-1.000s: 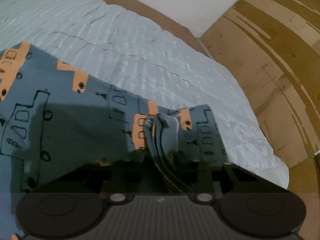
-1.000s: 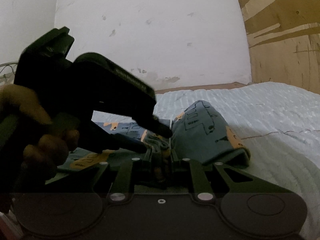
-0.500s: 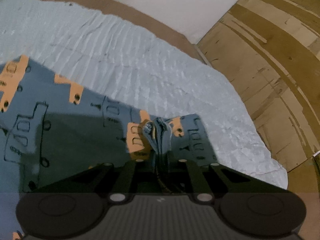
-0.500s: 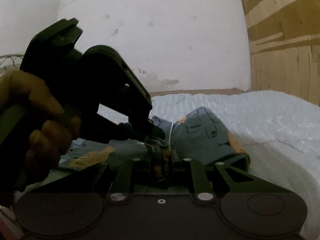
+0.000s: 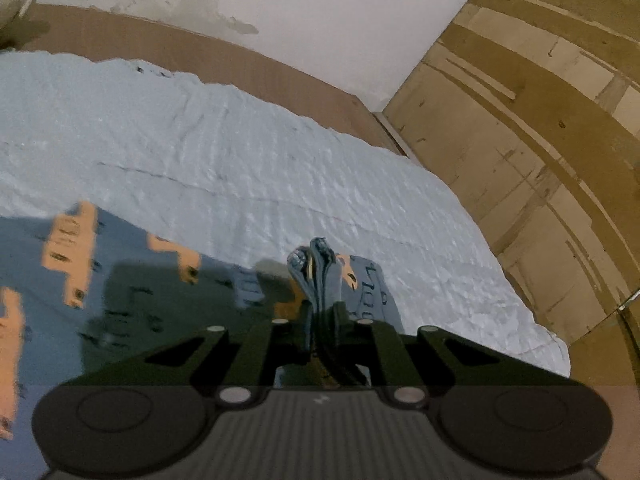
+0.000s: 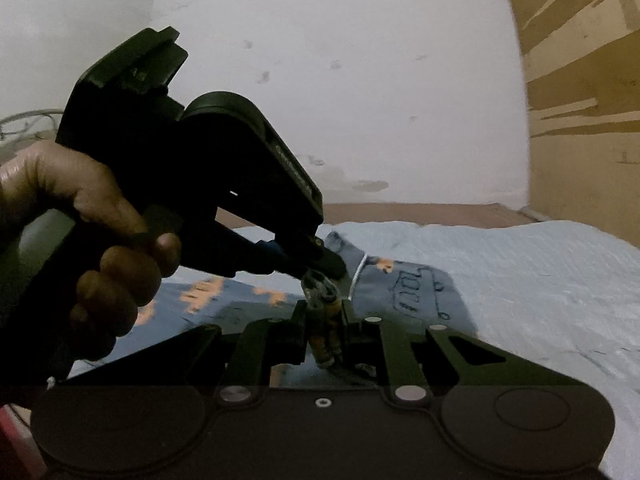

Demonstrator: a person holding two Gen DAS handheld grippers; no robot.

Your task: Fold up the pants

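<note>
Both grippers pinched a bunched edge of the blue patterned pants (image 5: 168, 296) above a pale bedspread (image 5: 240, 152). The left gripper (image 5: 320, 312) and right gripper (image 6: 323, 312) gripped side by side, jaws narrowed on cloth, the rest lying on the bed.

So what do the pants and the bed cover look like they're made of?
Pants: soft matte woven or knit cloth, blue-grey with orange prints; it bunches limply where the left gripper and right gripper pinch it. Bed cover: pale blue, ribbed, puckered texture, possibly seersucker or quilted cotton.
</note>
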